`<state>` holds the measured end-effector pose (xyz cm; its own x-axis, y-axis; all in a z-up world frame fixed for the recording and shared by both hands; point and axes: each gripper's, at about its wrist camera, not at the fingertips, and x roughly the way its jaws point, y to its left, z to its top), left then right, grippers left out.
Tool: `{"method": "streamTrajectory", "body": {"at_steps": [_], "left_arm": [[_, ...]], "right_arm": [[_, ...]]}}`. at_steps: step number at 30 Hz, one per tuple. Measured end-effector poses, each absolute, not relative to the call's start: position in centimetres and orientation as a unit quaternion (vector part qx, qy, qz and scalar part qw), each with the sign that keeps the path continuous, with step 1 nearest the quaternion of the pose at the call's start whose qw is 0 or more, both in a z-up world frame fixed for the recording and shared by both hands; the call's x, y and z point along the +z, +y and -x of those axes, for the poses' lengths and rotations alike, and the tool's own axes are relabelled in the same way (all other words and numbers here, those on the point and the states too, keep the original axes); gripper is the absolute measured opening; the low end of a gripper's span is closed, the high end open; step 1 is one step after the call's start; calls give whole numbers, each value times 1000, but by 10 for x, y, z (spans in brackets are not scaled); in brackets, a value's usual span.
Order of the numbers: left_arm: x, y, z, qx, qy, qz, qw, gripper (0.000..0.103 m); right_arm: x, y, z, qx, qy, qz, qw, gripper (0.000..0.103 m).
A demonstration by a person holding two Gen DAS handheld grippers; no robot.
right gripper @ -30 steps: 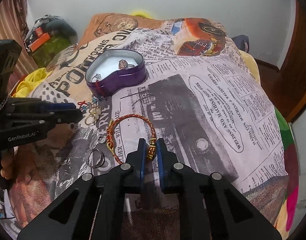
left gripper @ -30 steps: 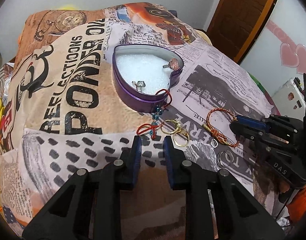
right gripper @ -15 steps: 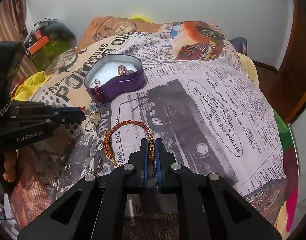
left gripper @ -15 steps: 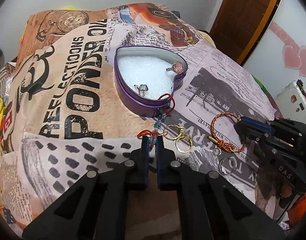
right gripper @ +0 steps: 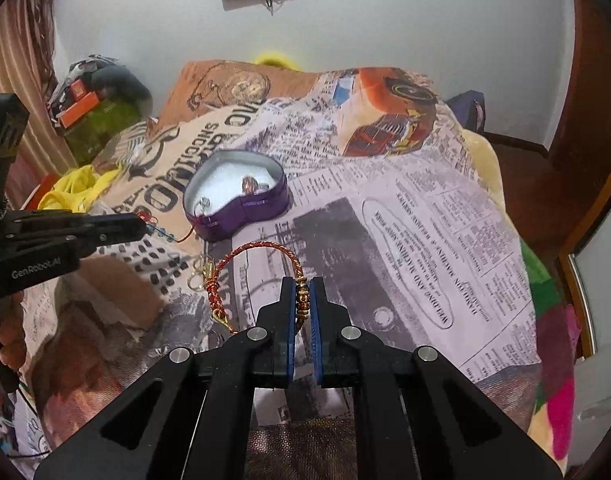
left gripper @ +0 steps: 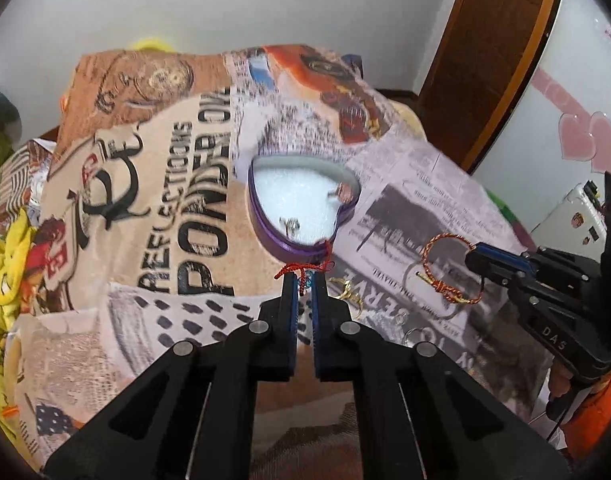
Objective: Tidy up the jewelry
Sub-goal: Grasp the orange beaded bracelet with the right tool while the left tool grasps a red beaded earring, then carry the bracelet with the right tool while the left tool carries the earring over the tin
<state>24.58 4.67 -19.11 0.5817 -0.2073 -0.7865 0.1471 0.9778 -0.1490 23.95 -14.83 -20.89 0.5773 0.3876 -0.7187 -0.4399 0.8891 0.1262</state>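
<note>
Both bracelets have risen off the bed: the left gripper (left gripper: 303, 282) pinches the red cord bracelet (left gripper: 301, 270), the right gripper (right gripper: 302, 298) the braided bracelet (right gripper: 265, 276).

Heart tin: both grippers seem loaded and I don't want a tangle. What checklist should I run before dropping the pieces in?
1. Left gripper shut on red thread bracelet: ok.
2. Right gripper shut on braided bangle: ok.
3. Purple heart tin open: ok.
4. Thread free of tin rim: not ok, one end drapes over it.
5. Room in tin beside two rings: ok.
6. Gold rings clear of bangle: cannot tell.
</note>
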Motion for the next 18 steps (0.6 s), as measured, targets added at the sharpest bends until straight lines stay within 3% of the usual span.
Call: {"method": "streamTrajectory", "body": {"at_steps": [18], "left_arm": [[-134, 52, -258, -104, 378, 45, 919, 4]], "right_arm": [[-177, -139, -254, 233, 351, 21, 907, 6]]}}
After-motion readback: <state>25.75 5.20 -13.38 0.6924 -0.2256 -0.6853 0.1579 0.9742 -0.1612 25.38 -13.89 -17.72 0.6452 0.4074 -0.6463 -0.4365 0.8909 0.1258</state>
